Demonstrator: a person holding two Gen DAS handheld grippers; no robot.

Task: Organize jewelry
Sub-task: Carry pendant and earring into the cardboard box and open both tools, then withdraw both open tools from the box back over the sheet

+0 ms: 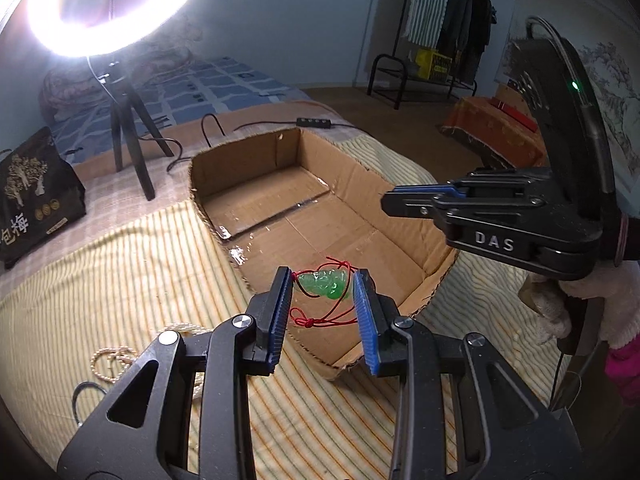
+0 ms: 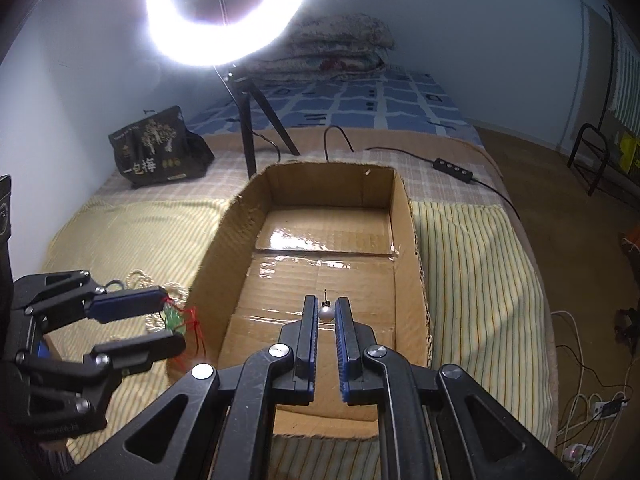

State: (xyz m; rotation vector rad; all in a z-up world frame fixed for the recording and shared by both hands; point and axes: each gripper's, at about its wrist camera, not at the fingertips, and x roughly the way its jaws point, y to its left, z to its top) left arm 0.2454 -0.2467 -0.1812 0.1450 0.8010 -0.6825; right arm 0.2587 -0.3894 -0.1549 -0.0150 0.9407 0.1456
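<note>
My left gripper (image 1: 324, 286) is shut on a green jade pendant (image 1: 324, 287) with a red cord, held over the near left rim of an open cardboard box (image 1: 288, 216). It shows in the right wrist view (image 2: 174, 320) too, just left of the box (image 2: 404, 240). My right gripper (image 2: 327, 314) is shut on a pearl earring (image 2: 326, 313) with a small stud, above the box floor near the front. A beige beaded necklace (image 1: 116, 360) lies on the striped blanket left of the box, also in the right wrist view (image 2: 140, 280).
A ring light on a tripod (image 2: 256, 136) stands behind the box with its cable and switch (image 2: 452, 168). A black bag (image 2: 160, 144) sits back left. The bed edge and floor lie to the right (image 2: 560, 320).
</note>
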